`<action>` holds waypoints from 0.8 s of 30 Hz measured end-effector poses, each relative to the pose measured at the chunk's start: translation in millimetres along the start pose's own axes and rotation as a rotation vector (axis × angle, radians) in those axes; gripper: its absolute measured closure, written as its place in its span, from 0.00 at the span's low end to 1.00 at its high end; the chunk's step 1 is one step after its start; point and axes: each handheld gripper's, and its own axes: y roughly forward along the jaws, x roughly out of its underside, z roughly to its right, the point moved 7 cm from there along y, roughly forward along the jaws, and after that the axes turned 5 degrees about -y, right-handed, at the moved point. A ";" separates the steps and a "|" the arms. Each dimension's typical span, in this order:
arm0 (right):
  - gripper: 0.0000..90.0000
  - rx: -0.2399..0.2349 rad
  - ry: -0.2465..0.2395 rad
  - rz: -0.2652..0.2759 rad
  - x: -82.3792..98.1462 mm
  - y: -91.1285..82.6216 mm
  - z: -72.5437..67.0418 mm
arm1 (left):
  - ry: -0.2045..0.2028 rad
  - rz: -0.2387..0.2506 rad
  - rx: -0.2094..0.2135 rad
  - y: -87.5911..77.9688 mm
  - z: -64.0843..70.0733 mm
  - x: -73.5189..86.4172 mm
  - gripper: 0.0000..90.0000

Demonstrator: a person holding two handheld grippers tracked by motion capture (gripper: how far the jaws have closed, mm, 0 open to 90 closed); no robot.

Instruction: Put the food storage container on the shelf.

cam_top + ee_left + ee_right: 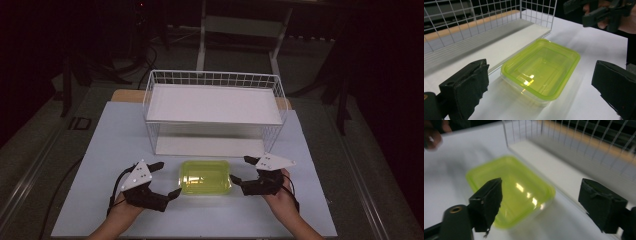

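Observation:
A clear box with a yellow-green lid (205, 177) lies on the white table in front of the wire rack. In the left gripper view the box (541, 67) sits ahead between the wide-apart jaws; in the right gripper view the box (511, 190) is close, partly behind the left jaw. My left gripper (168, 179) is open just left of the box, apart from it. My right gripper (241, 170) is open just right of the box, jaws spread along its right end. Nothing is held by either one.
A white wire rack (215, 112) with a flat white shelf stands right behind the box, its front lower edge (499, 50) close to the lid. The white tabletop (90, 200) has free room on both sides. Dark floor and stand legs lie beyond.

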 end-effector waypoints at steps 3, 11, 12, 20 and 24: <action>0.24 -0.016 0.009 0.007 -3.3 -0.7 -1.2 | -0.025 -0.019 0.001 3.8 -1.0 -2.5 0.02; 0.12 0.000 0.089 -0.027 -8.7 0.4 -8.3 | -0.143 -0.085 -0.010 21.1 -4.1 -5.8 0.02; 0.11 0.020 0.104 -0.037 -7.3 2.7 -7.8 | -0.157 -0.094 -0.012 23.3 -5.1 -5.0 0.02; 0.16 0.040 0.177 -0.127 11.8 23.2 -9.0 | -0.260 -0.202 -0.015 45.5 -15.5 17.3 0.02; 0.25 0.047 0.198 -0.159 19.9 32.7 -9.3 | -0.345 -0.229 -0.069 51.5 -24.3 25.9 0.12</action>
